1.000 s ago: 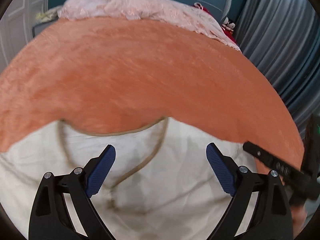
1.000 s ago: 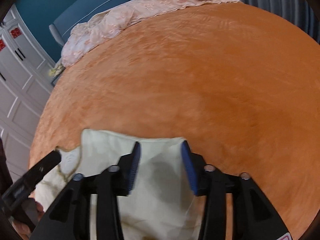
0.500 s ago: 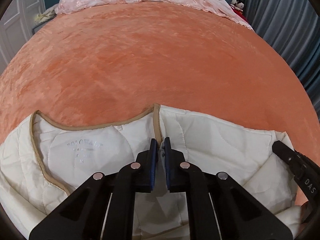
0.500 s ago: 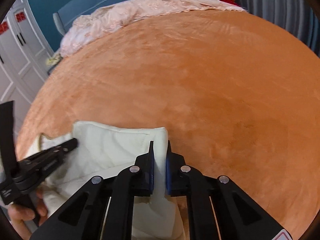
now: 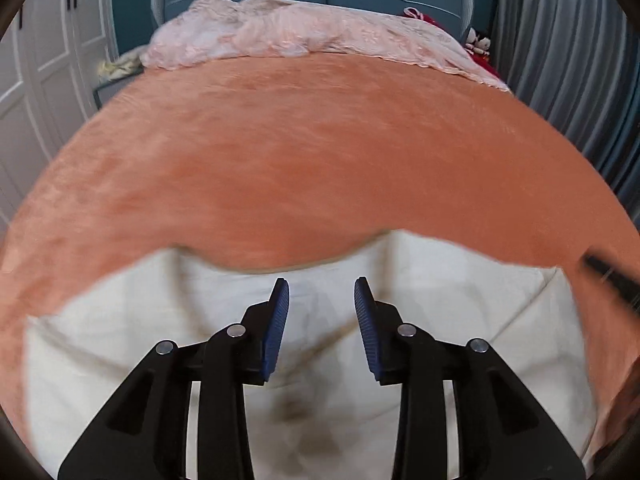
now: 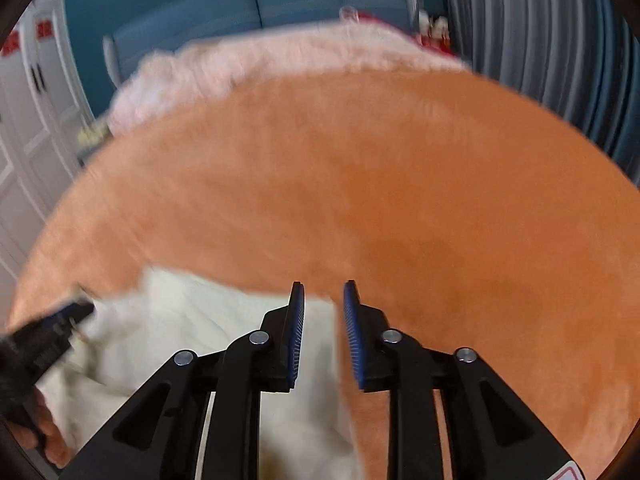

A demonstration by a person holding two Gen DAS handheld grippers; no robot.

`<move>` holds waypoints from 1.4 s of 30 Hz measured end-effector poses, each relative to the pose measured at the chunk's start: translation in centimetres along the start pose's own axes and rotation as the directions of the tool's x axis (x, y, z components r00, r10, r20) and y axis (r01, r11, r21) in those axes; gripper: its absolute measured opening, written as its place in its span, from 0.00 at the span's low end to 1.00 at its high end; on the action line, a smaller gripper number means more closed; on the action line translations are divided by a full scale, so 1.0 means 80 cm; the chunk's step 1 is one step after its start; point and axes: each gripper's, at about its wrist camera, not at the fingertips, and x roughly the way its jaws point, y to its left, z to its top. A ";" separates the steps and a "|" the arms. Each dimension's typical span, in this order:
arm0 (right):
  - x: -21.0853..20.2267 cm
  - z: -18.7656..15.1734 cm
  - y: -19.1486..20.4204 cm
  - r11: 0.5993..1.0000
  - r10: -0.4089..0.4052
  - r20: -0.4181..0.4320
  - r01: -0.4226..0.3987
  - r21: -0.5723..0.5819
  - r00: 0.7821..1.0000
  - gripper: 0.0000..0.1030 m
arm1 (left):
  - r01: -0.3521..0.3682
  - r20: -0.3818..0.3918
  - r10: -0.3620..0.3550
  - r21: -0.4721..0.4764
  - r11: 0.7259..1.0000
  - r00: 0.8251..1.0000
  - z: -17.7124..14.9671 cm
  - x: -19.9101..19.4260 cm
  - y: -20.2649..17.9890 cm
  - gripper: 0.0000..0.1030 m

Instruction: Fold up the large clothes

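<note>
While the cream garment [image 5: 440,300] lies at the near edge of the bed's orange blanket [image 5: 320,152], the left claw [image 5: 320,296] hovers over its neckline, jaws opening and empty; the right claw [image 6: 323,300], also opening with nothing pinched, hangs over its right edge. Both views are blurred, so the fold's state is probably unsettled: released cloth may slump or spring open unevenly

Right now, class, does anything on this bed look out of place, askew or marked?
Yes. The cream garment carries a dark smudge below the opening left claw, though blur could make it shadow. At the bed's far end a pink lace cover lies bunched, not spread flat.
</note>
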 end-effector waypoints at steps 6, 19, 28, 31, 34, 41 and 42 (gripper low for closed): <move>0.016 -0.013 0.144 0.953 0.218 -0.159 -0.245 -0.178 0.963 0.07 | -0.031 -0.088 0.025 -0.067 0.997 0.996 -0.018 -0.002 0.092 0.12; 0.134 -0.090 0.200 0.945 0.170 -0.271 -0.235 -0.228 0.947 0.00 | 0.027 -0.060 -0.034 -0.104 0.994 0.998 -0.059 0.051 0.096 0.04; 0.135 -0.098 0.209 0.948 0.151 -0.213 -0.202 -0.246 0.965 0.00 | 0.022 -0.013 -0.023 -0.112 0.993 1.000 -0.063 0.058 0.096 0.04; 0.137 -0.100 0.212 0.947 0.146 -0.200 -0.195 -0.253 0.969 0.00 | 0.024 -0.004 -0.025 -0.118 0.993 1.000 -0.063 0.062 0.098 0.04; 0.137 -0.101 0.211 0.949 0.153 -0.187 -0.197 -0.248 0.970 0.00 | 0.021 -0.001 -0.022 -0.118 0.993 1.000 -0.063 0.061 0.098 0.04; 0.080 -0.092 0.193 0.973 0.098 -0.067 -0.109 -0.204 0.993 0.13 | -0.128 -0.021 0.126 -0.088 0.988 0.992 -0.062 0.022 0.088 0.32; 0.048 -0.092 0.178 0.980 0.116 -0.027 -0.119 -0.161 0.993 0.22 | -0.146 -0.005 0.146 -0.104 0.984 0.989 -0.068 -0.002 0.089 0.63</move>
